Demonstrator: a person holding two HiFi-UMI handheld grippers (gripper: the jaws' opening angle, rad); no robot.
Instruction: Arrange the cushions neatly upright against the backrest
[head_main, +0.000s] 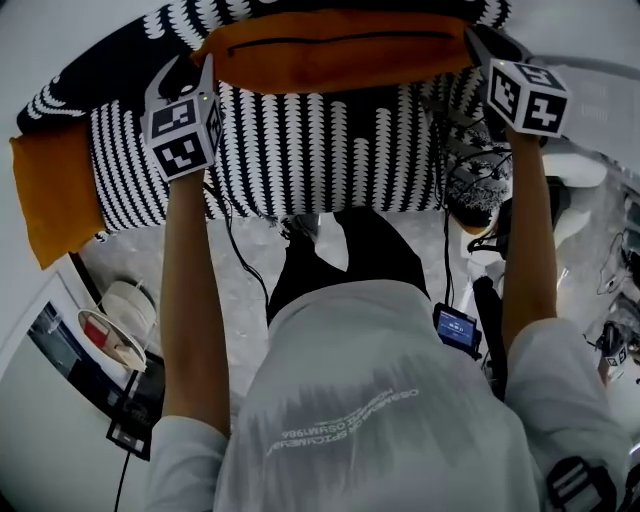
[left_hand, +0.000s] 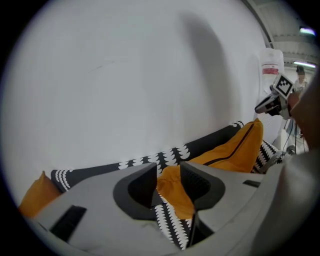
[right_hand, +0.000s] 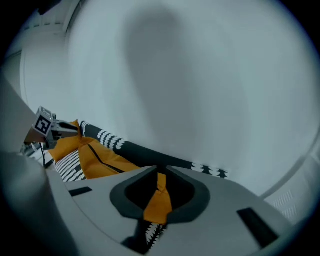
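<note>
Orange cushion sits along the backrest, top centre of the head view, long edge up. Left gripper has its fingers spread wide, with the cushion's corner loose between them and not pressed. Right gripper looks pinched on a thin fold of the opposite corner. That's the danger: a one-sided hold. Draw the right away while clamped and the cushion twists or topples onto the patterned seat. The second orange cushion, far left, needs placing too, I'd judge.
</note>
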